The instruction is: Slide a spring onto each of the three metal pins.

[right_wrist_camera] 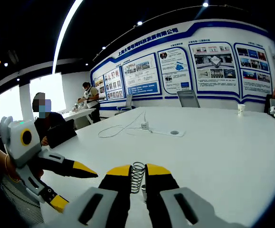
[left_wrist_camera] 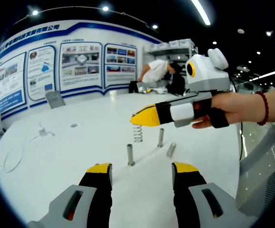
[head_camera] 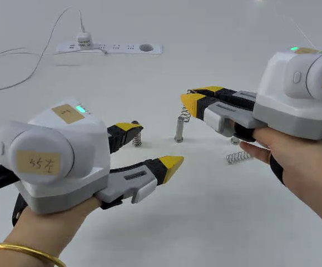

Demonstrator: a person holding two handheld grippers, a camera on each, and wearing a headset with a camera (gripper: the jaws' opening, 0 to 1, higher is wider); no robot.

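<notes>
left hand-held gripper (head_camera: 151, 146): held low at the left, pointing toward the middle of the tabletop (head_camera: 205, 222). Its jaws are spread wide with nothing between them.
right hand-held gripper (head_camera: 189, 96): comes in from the right, above the tabletop. Its yellow tips are pressed onto a spring (right_wrist_camera: 137, 176).
spring: hangs upright from the right tips, clear of the tabletop, with its lower end at the top of a pin (head_camera: 179, 129). Whether it has started over the pin cannot be told.
pin: stands upright and bare on the tabletop. In the left gripper view it lies ahead, between the spread jaws.
second pin (left_wrist_camera: 160, 137): upright, just beyond the first, under the right hand-held gripper.
third pin (left_wrist_camera: 171, 149): just beside the second, tilted.
loose spring (head_camera: 238, 157): lies on its side on the tabletop, just beside the hand holding the right hand-held gripper.
standing spring (head_camera: 137, 141): upright, close to the far jaw of the left hand-held gripper. Whether a pin is inside it cannot be told.
power strip (head_camera: 110, 48): at the far edge of the tabletop, well apart from the pins, with a plug in it and a cable (head_camera: 44, 50) running off to the left.
</notes>
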